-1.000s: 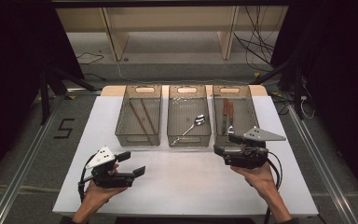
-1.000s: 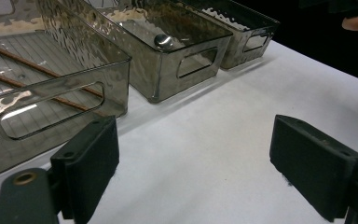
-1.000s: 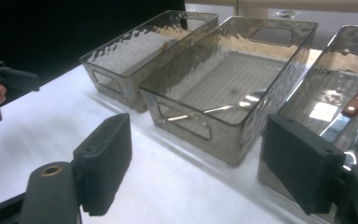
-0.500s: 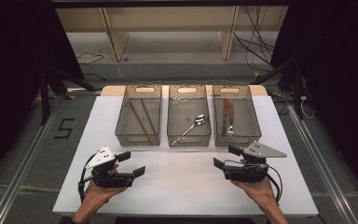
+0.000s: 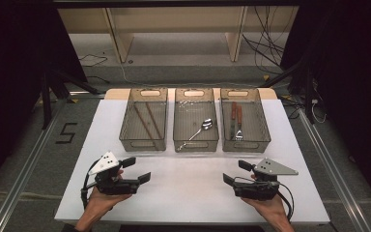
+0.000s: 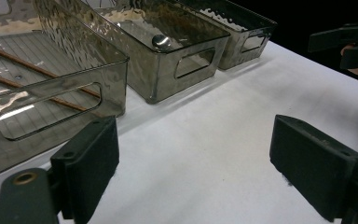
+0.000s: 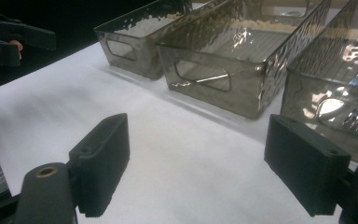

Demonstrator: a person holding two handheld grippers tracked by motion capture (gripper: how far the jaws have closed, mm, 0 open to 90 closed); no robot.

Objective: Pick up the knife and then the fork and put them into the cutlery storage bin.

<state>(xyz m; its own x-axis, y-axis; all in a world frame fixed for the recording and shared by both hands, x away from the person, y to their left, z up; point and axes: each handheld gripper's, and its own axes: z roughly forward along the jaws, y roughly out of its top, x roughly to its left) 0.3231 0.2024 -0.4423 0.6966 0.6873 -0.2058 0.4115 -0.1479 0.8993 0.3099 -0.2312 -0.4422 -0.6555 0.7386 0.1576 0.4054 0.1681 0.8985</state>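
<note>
Smoked-plastic bins [image 5: 195, 145] along table's far edge, cutlery sorted inside; left gripper [image 5: 136, 169], right gripper [image 5: 234, 172] wide, empty, near front edge; sorting looks finished; next: rest or fetch more.

Lab recording bay: white worktop [image 5: 193, 188] ahead of claws, black curtains [image 5: 348, 72], floor rails [image 5: 24, 164], loose cables [image 5: 265, 46], taped "5" [image 5: 66, 133].

In my left gripper view the smoky clear plastic left bin [image 6: 51, 84] ran off the frame's left edge, and its thin brown sticks [image 6: 37, 70] were cut short.
</note>
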